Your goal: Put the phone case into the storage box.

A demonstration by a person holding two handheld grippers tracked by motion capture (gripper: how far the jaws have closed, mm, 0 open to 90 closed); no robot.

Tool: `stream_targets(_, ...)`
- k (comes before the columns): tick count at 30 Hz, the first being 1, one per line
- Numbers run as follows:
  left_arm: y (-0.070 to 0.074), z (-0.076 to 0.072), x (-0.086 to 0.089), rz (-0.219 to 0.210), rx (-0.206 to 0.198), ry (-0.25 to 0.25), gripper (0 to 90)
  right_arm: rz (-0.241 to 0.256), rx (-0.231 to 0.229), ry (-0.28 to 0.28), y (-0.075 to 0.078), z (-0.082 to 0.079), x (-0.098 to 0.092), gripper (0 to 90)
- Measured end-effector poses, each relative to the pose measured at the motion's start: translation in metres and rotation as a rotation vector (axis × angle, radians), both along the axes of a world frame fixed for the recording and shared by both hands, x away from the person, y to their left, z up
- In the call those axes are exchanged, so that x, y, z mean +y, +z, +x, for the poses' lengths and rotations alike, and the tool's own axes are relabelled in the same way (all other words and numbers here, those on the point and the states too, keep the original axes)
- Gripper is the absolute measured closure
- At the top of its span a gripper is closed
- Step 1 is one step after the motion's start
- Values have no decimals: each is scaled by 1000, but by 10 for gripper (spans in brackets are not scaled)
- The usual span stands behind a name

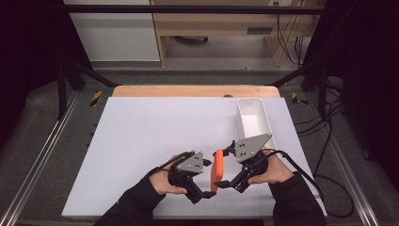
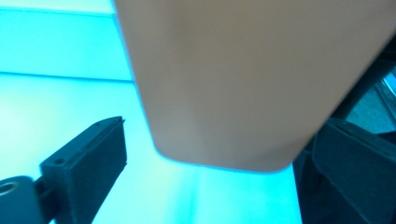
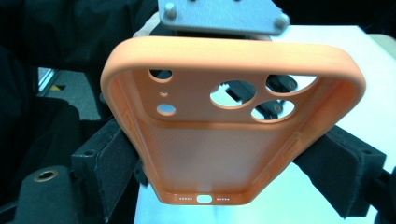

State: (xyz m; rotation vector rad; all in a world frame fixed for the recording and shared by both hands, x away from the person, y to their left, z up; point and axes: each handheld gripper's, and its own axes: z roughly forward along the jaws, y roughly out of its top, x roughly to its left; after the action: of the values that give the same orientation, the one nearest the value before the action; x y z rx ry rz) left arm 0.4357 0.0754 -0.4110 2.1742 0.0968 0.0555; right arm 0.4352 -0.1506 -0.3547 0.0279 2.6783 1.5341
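An orange phone case (image 1: 217,168) stands on edge just above the white mat, between the two grippers. My right gripper (image 1: 227,166) is shut on it; in the right gripper view its black pads (image 3: 109,161) press the long sides of the phone case (image 3: 210,154), whose hollow inside and camera holes face the camera. My left gripper (image 1: 208,179) faces it from the left, open. In the left gripper view the smooth back of the phone case (image 2: 243,79) hangs between the jaws of the left gripper (image 2: 224,128), with a clear gap to the left pad (image 2: 88,168).
A long white bin (image 1: 241,117) stands empty on the mat at the back right, just beyond my right gripper. The white mat (image 1: 150,136) stretches bare to the left and back. Its front edge lies close under both hands.
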Motion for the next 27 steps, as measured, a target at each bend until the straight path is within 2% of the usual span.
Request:
stream_targets(3,2,1,8,-7,-8,24,4,10,-10,-24,3,1,-5,160)
stream_targets(11,0,6,34,-22,2,118,0,34,-26,-98,9,3,-19,160)
stream_targets(17,-4,9,56,-44,-2,222,0,46,-52,-153,15,2,-26,159)
stream_targets(20,-6,11,68,-69,-1,271,0,64,-58,-178,19,2,-29,159)
stream_targets(27,-12,18,99,-113,19,376,0,95,-66,-238,27,2,-37,159)
